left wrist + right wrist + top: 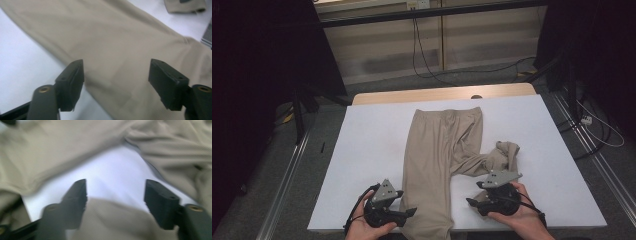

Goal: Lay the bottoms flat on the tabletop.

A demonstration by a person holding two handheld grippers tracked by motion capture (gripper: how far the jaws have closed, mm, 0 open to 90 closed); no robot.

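A pair of beige trousers [437, 145] lies on the white table [372, 145], waistband at the far side. One leg [120, 37] runs straight down to the front edge. The other leg [497, 157] is bent to the right and bunched up. My left gripper [408, 212] sits at the front left beside the straight leg, pointing at its edge. Its jaws stand open [116, 68] over the cloth, with the pads off it. My right gripper [474, 195] is at the front right, just below the bunched leg. It is open [115, 187], with a fold of beige cloth [115, 222] lying low between the jaws and bare table [112, 170] beyond.
A wooden strip [442, 93] runs along the table's far edge. Metal rails [287, 175] flank the table on the floor, and cables [597, 125] trail at the right. Dark curtains [257, 60] hang on both sides. Bare white table lies left of the trousers and at the far right.
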